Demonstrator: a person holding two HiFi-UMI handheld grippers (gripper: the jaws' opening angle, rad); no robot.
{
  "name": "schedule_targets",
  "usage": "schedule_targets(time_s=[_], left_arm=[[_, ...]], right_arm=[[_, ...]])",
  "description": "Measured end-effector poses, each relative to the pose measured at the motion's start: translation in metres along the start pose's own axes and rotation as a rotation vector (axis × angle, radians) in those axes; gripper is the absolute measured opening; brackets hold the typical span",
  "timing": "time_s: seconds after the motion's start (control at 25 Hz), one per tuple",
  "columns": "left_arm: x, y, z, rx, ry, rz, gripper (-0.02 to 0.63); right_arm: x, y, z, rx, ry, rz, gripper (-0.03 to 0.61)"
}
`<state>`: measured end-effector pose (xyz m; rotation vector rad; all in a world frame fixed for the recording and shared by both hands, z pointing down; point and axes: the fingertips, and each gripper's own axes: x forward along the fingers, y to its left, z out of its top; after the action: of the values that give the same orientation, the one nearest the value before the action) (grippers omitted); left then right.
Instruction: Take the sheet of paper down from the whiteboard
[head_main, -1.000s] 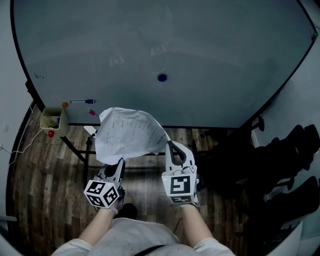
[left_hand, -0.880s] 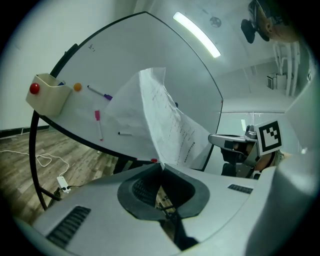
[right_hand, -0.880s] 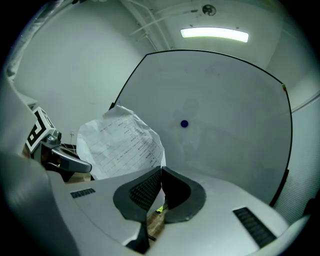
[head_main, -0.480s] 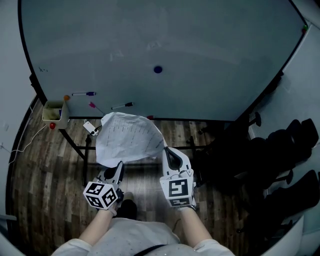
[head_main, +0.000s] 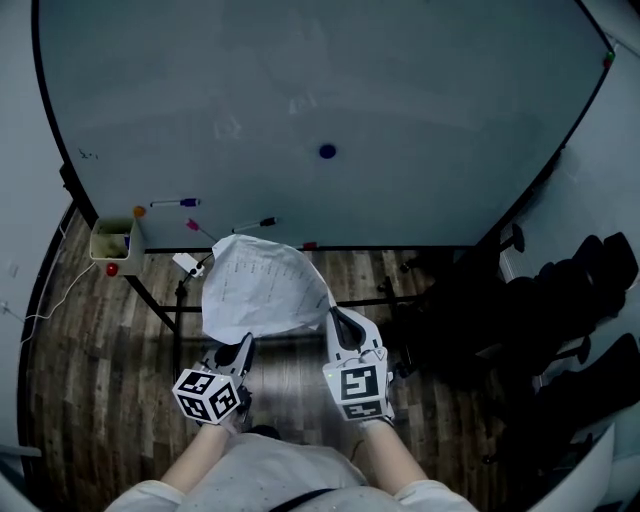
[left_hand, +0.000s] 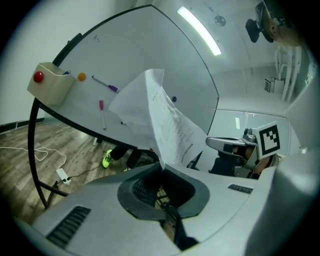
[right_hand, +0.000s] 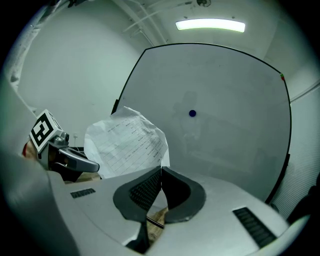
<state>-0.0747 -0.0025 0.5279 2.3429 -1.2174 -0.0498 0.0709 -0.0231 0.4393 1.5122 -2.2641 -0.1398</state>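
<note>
A crumpled printed sheet of paper (head_main: 262, 290) hangs free in front of the whiteboard (head_main: 400, 110), held by its two lower corners. My left gripper (head_main: 243, 345) is shut on the lower left corner and my right gripper (head_main: 337, 317) is shut on the lower right corner. In the left gripper view the paper (left_hand: 167, 122) rises from between the closed jaws, and the right gripper (left_hand: 235, 145) shows beyond it. The right gripper view has the paper (right_hand: 127, 142) bulging up to the left of its pinched jaws. A blue magnet (head_main: 327, 152) stays on the board.
Markers (head_main: 172, 203) and a small cream box (head_main: 112, 240) sit at the whiteboard's lower left edge. The board's stand and crossbars (head_main: 175, 310) cross the wooden floor below the paper. Dark chairs (head_main: 580, 300) stand at the right. A white cable (head_main: 45, 295) lies on the floor at left.
Both grippers have come down and back towards me with the paper, which now hangs lower and further from the board. Both stay shut on its corners.
</note>
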Motion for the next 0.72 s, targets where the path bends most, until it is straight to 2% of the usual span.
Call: schedule_targets(time_s=[0.36, 0.72], left_arm=[[0.016, 0.035, 0.02, 0.051, 0.027, -0.047, 0.015], [0.016, 0.045, 0.014, 0.03, 0.049, -0.087, 0.015]], right_arm=[[0.036, 0.021, 0.001, 0.033, 0.014, -0.007, 0.02], [0.042, 0.027, -0.009, 0.082, 0.037, -0.02, 0.02]])
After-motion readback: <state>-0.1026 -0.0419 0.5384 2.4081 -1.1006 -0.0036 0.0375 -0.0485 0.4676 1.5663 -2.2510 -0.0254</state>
